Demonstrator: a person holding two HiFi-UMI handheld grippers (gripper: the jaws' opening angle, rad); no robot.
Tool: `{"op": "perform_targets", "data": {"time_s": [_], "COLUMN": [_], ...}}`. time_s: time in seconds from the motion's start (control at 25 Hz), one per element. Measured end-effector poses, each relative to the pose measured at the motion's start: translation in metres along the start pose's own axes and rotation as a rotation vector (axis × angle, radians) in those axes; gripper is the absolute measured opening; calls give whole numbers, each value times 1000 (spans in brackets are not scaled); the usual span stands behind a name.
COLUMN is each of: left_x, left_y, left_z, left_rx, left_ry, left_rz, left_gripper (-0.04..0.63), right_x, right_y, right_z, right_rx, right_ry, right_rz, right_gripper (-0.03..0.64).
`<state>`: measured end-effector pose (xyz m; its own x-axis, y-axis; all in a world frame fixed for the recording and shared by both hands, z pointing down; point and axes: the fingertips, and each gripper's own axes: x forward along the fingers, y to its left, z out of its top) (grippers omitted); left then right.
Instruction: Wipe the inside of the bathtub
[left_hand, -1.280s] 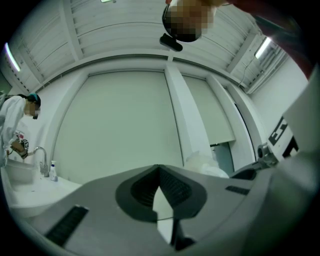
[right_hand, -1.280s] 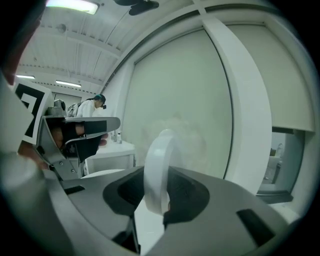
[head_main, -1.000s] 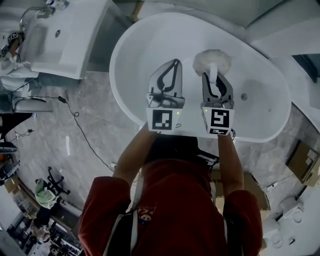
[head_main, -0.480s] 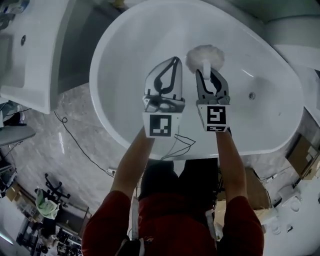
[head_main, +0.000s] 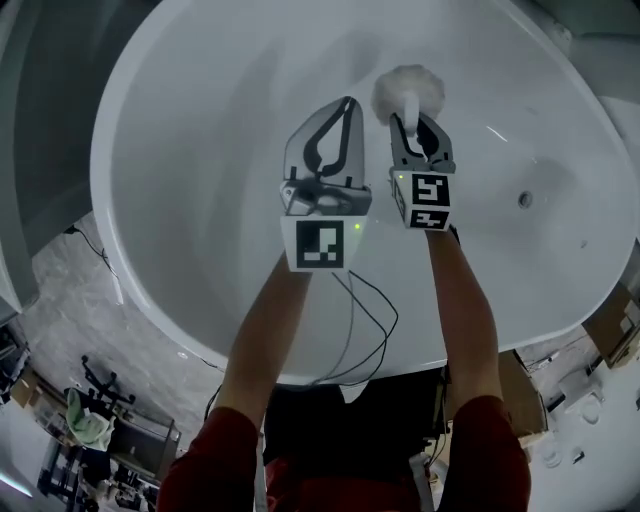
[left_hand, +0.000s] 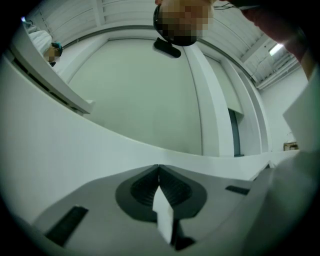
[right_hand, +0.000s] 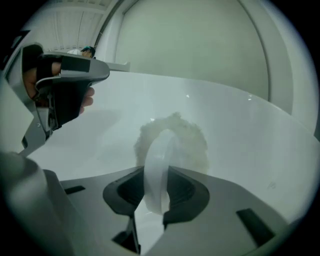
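White bathtub (head_main: 190, 190) surrounds two grippers: left gripper (head_main: 346, 102) closed empty, right gripper (head_main: 412, 120) clamping the handle of one fluffy scrubber (head_main: 408, 88).

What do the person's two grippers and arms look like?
The left gripper and the right gripper are grey with dark, tapering jaws. Each carries a white cube with a black square marker and a small green light. Thin dark cables trail from the left gripper. The sleeves are red and the forearms are bare.
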<state>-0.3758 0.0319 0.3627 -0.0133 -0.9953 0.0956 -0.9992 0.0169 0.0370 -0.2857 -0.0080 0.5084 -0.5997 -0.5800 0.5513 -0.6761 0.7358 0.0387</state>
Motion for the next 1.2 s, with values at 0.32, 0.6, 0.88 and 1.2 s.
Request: {"op": "perform_targets", "data": {"time_s": [0.32, 0.6, 0.88, 1.2], "left_x": [48, 64, 66, 45], "left_y": [-42, -57, -64, -64], "left_z": [-79, -147, -161, -154], "left_rx": [-10, -11, -1, 23], "left_ry": [34, 49, 42, 51], "left_rz": [24, 37, 47, 32], "left_gripper": [15, 15, 15, 15], "right_x": [60, 112, 133, 128], "right_y": [-33, -51, -54, -68], "right_z": [-91, -146, -159, -164], "right_rx": [-19, 28, 55, 81], "right_ry": [36, 32, 32, 65], "right_rz": [48, 73, 106, 19], "right_gripper": [107, 107, 104, 104]}}
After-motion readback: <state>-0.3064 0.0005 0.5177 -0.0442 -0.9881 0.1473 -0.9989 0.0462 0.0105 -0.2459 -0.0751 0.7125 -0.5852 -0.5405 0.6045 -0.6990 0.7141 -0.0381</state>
